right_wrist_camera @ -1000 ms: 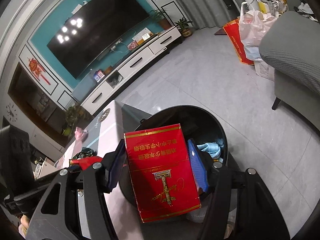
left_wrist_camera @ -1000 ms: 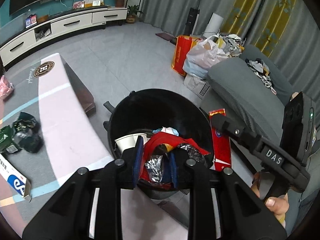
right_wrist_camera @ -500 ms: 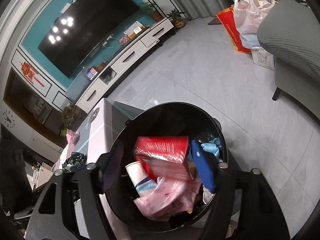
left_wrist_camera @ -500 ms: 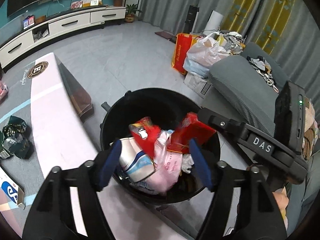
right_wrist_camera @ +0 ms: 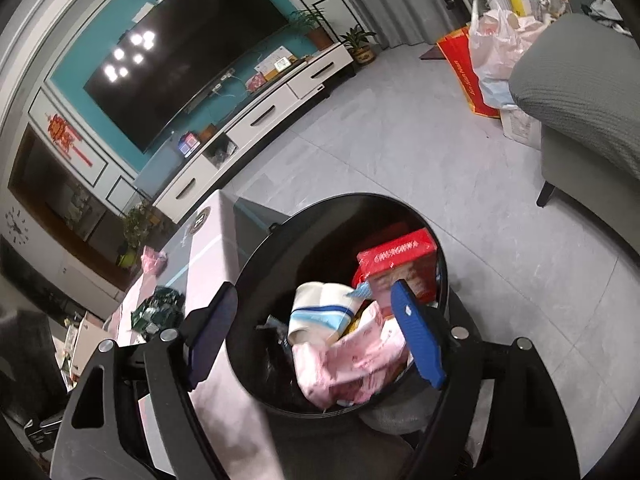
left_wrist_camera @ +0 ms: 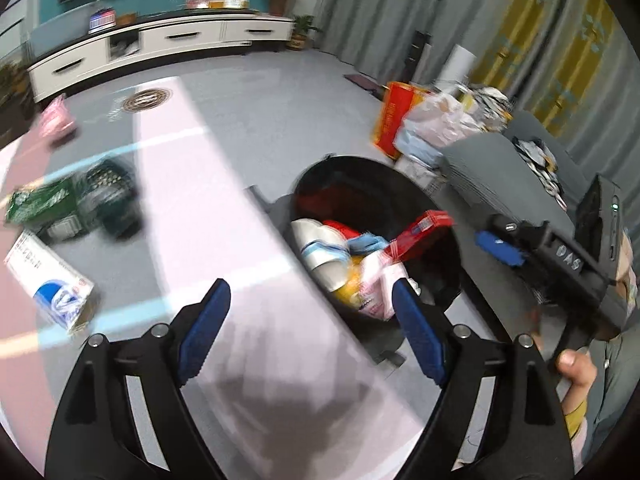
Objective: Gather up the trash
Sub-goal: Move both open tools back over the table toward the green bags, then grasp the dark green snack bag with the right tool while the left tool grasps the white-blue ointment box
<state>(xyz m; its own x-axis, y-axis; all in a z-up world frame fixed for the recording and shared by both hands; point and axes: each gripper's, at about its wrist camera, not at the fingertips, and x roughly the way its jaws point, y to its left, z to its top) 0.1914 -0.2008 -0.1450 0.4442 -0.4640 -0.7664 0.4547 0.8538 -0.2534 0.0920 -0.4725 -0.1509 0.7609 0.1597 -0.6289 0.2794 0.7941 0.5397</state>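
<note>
A black trash bin (right_wrist_camera: 256, 276) stands beside the low table, holding a red box (right_wrist_camera: 400, 260), a striped paper cup (right_wrist_camera: 320, 312) and a pink wrapper (right_wrist_camera: 352, 364). My right gripper (right_wrist_camera: 316, 320) hangs over the bin, its jaws opening with nothing between them. My left gripper (left_wrist_camera: 308, 308) is over the table's edge left of the bin (left_wrist_camera: 440, 216), jaws also opening and empty. On the table lie green wrappers (left_wrist_camera: 40, 204), a dark bag (left_wrist_camera: 112, 200), a white and blue box (left_wrist_camera: 52, 284) and a pink packet (left_wrist_camera: 56, 122).
The pale table top (left_wrist_camera: 208, 208) runs away to the left. A grey sofa (right_wrist_camera: 584, 92) stands right of the bin, with plastic bags (right_wrist_camera: 496, 48) and a red bag (left_wrist_camera: 394, 120) beside it. A white TV cabinet (right_wrist_camera: 272, 108) lines the far wall. A hand (left_wrist_camera: 576, 372) holds the right gripper.
The left gripper let go of its red and silver wrappers and the right let go of the red box; all fell into the bin. The left gripper then swung left over the table.
</note>
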